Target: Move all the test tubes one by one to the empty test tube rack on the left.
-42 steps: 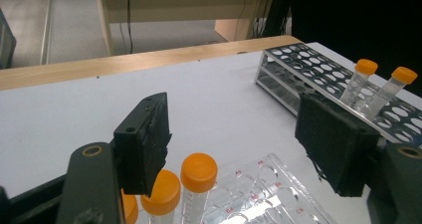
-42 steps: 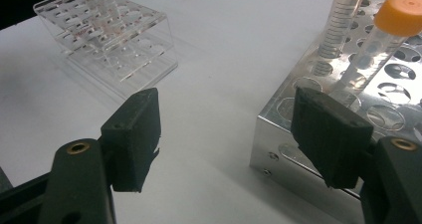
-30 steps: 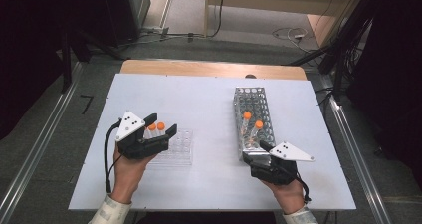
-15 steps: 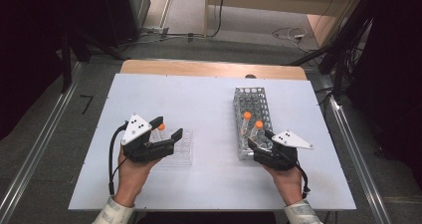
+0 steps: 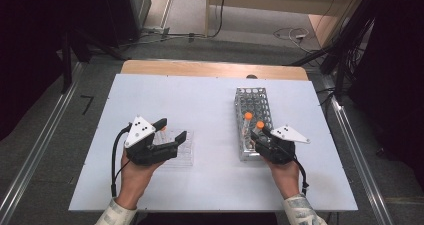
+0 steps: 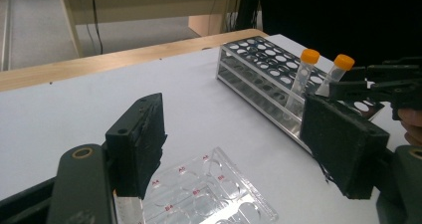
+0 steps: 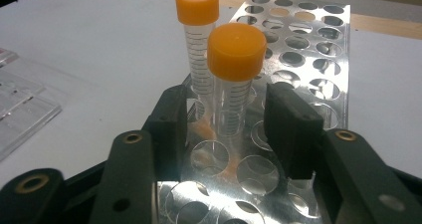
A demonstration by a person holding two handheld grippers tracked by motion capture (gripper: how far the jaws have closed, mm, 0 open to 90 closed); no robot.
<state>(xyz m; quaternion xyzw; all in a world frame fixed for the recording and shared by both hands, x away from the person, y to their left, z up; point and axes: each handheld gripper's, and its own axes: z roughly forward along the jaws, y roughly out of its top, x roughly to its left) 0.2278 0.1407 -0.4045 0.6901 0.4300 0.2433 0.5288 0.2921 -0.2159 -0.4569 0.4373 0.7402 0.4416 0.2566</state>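
The rack is bright polished metal, its perforated top mirror-glossy. The 2 tubes standing in it are clear smooth plastic with printed black graduations and matt orange plastic caps. The well plate is transparent glossy plastic. Both grippers' jaws look like matt black plastic with slightly rough pads. The table top is smooth matt white, edged at the far side in pale wood.

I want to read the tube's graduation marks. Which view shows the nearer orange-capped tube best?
The right gripper view: the nearer orange-capped tube stands close up between the jaws, its marks visible. The left gripper view shows it small, far off; the high view shows mostly its cap.
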